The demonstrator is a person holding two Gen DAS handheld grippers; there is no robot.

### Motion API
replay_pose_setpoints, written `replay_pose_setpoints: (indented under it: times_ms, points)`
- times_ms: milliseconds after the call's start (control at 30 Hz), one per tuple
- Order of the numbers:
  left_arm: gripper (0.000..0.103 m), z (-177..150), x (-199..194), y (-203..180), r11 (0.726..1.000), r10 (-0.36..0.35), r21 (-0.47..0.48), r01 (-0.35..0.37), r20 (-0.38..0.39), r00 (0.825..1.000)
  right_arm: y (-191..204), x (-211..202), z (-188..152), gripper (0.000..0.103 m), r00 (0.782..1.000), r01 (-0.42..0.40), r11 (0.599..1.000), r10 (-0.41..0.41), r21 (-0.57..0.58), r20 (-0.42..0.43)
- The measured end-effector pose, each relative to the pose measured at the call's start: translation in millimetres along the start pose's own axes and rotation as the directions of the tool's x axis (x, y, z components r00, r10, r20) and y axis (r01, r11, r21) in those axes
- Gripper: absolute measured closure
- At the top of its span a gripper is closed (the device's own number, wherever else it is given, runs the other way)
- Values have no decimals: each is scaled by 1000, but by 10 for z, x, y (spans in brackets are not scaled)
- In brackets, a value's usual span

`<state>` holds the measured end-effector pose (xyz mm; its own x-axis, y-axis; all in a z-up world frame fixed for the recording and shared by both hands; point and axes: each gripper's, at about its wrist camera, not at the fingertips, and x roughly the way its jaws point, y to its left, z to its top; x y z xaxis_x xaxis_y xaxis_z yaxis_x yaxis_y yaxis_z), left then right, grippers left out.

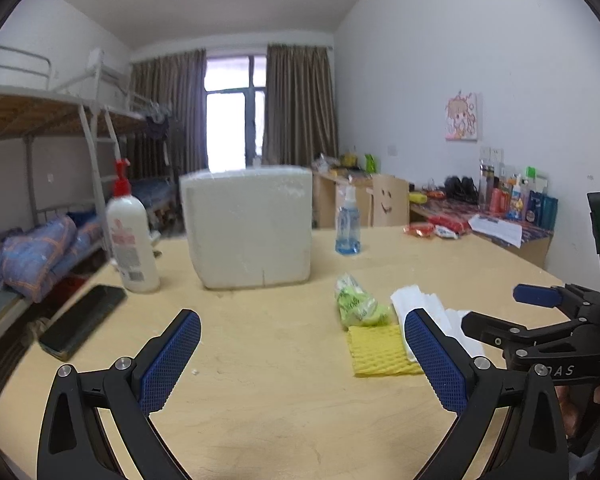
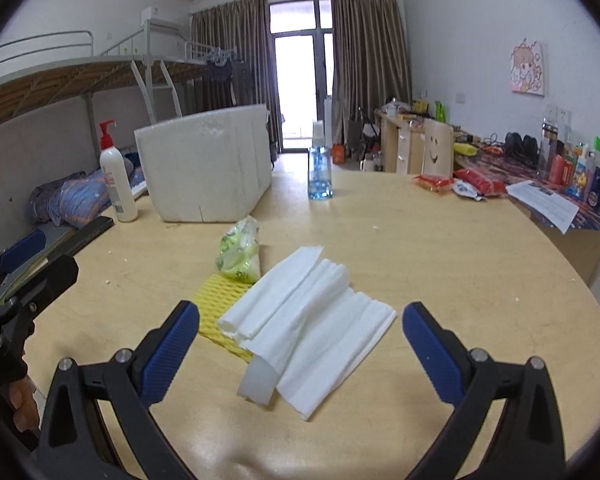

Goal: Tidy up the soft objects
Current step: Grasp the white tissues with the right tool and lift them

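White folded foam sheets [image 2: 312, 316] lie on the round wooden table [image 2: 440, 260], partly over a yellow foam net [image 2: 216, 308]. A green-and-white plastic bag bundle [image 2: 240, 254] rests just behind the net. My right gripper [image 2: 300, 320] hovers open, its blue pads either side of the white sheets. My left gripper [image 1: 302, 330] is open over bare table, left of the yellow net [image 1: 380, 350], the green bundle [image 1: 358, 300] and the white sheets [image 1: 420, 300]. The right gripper [image 1: 496, 312] shows at the right edge of the left wrist view. A white foam box [image 1: 248, 226] stands behind.
A white pump bottle [image 1: 130, 236] and a black flat object [image 1: 84, 320] sit at the table's left edge. A blue spray bottle [image 1: 348, 228] stands beside the box [image 2: 208, 164]. Red snack packs [image 2: 460, 184] lie at the far right. Bunk beds and a cluttered desk surround the table.
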<state>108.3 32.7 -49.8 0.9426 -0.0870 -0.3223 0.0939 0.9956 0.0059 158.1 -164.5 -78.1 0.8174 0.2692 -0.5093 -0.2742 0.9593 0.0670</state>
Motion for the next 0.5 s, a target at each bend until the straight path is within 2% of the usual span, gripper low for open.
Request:
replay_pose_setpoints:
  times_ms: [100, 267, 400, 467, 500]
  points:
    - [1, -6, 153, 35, 999, -31, -11, 31, -69, 997, -21, 67, 31, 0, 1000, -12, 1000, 12, -6, -27]
    - [1, 15, 287, 47, 998, -59, -27, 57, -99, 993, -90, 212, 61, 2, 996, -17, 1000, 17, 5, -91]
    - [1, 24, 404, 28, 997, -77, -27, 74, -135, 988, -103, 356, 48, 12, 987, -37, 999, 39, 13, -158]
    - [1, 27, 475, 25, 997, -81, -30, 77, -155, 985, -98, 411, 44, 24, 982, -42, 999, 42, 7, -183]
    - [1, 32, 497, 22, 996, -93, -34, 88, -165, 982, -91, 439, 42, 26, 980, -43, 999, 43, 4, -194]
